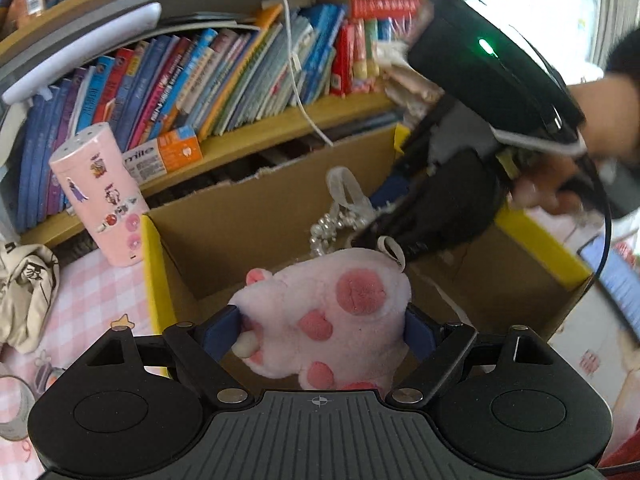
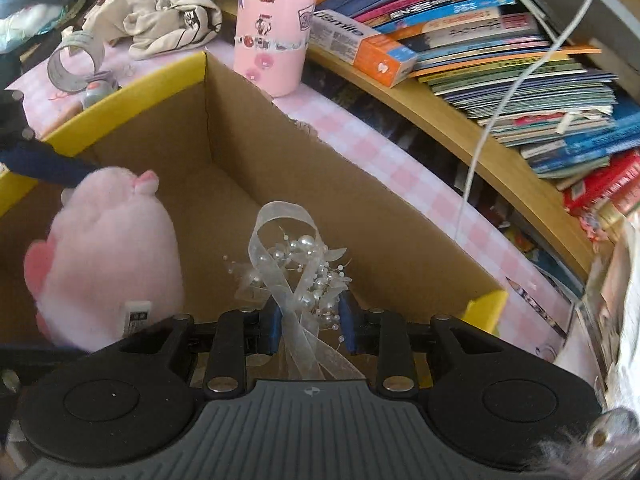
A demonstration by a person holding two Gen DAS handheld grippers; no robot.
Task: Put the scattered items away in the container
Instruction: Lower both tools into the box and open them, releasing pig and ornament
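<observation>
While both grippers are hanging over the open cardboard box (image 2: pixel 248 152), each is carrying something. L gripper (image 1: pixel 320 330) is clamping its blue pads on a pink plush toy (image 1: pixel 332 312) w/ darker pink spots, jaws standing wide because the toy is bulky; toy is sitting above the box's near-left part, not touching the floor as far as I can tell. R gripper (image 2: pixel 308 322) is pinching a pearl-and-ribbon hair piece (image 2: pixel 296 264) w/ jaws nearly together, sheer ribbon loop sticking up past the pads, tails trailing back toward the cam. Hair piece is over the box interior, roughly mid-box, just beside the plush in the R wrist view.

In the L wrist view the R gripper (image 1: pixel 384 216) is showing as a black body w/ a green light, a person's hand (image 1: pixel 548 188) gripping its handle, pearls visible at its tip just behind the plush.

Box is standing on a pink checked cloth (image 2: pixel 384 160), yellow edging on its flaps. Pink cylinder w/ stickers (image 2: pixel 272 28) is standing upright just beyond the box's far corner, touching-or-not can't tell. Orange-white carton (image 2: pixel 360 44) is lying on the wooden shelf edge beside it, rows of books (image 1: pixel 224 80) behind. Beige crumpled cloth (image 2: pixel 160 8) and a roll of tape (image 2: pixel 74 64) are lying on the cloth outside the box. White cable (image 1: pixel 292 60) is hanging across the shelf.
</observation>
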